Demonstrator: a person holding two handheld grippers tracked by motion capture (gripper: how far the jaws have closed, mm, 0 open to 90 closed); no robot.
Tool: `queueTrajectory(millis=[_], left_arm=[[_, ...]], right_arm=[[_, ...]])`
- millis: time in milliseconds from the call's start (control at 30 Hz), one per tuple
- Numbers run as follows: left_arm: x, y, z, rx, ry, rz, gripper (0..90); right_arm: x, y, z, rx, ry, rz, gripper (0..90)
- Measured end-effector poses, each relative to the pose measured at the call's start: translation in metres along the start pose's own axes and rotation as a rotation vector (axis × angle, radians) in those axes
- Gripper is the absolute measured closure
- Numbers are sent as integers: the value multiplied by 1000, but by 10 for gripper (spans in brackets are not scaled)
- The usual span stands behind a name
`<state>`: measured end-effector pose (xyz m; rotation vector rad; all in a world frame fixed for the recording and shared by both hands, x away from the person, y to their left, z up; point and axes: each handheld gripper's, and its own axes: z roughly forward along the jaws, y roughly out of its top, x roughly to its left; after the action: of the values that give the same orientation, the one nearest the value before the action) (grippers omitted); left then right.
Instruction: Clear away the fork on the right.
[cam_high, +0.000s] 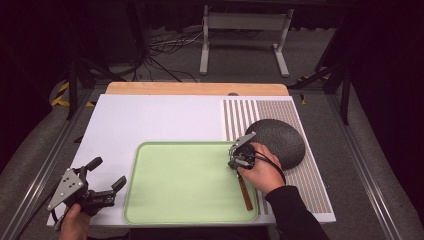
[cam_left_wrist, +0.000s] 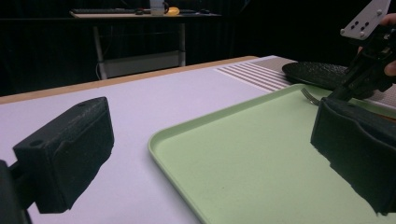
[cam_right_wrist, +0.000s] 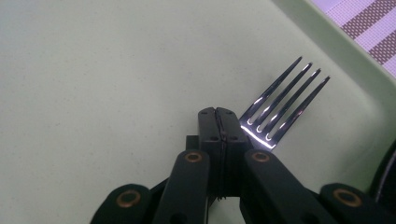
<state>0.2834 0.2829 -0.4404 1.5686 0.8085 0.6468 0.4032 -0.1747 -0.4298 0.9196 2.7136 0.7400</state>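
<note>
A fork (cam_right_wrist: 280, 107) with a brown wooden handle (cam_high: 245, 192) lies along the right side of the pale green tray (cam_high: 185, 185), tines pointing away from me. My right gripper (cam_right_wrist: 217, 114) points down at the tray with its jaws pressed flat together; the tines show just to the right of the tips, and the fork's neck passes under the right jaw. In the high view the right gripper (cam_high: 234, 162) sits over the fork's neck. My left gripper (cam_high: 107, 172) is open beside the tray's left edge, with nothing between its jaws.
A dark round plate (cam_high: 277, 140) lies upside down on the striped placemat (cam_high: 305, 175) just right of the tray. The white table board (cam_high: 160, 120) stretches behind the tray. Metal frame rails run along both sides of the table.
</note>
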Motion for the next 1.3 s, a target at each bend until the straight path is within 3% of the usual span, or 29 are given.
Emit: queueTrajectory(millis=[800, 967, 1100, 1300], left_arm=[[0, 0, 1, 6, -2, 2, 0], [0, 0, 1, 6, -1, 1, 1], [0, 0, 1, 6, -2, 1, 1], [0, 0, 1, 3, 0, -2, 1]], right_arm=[[-9, -10, -7, 3, -40, 74, 900], [-8, -7, -12, -41, -35, 65, 893], [-8, -3, -22, -91, -44, 58, 740], [-7, -1, -39, -257, -43, 47, 299]])
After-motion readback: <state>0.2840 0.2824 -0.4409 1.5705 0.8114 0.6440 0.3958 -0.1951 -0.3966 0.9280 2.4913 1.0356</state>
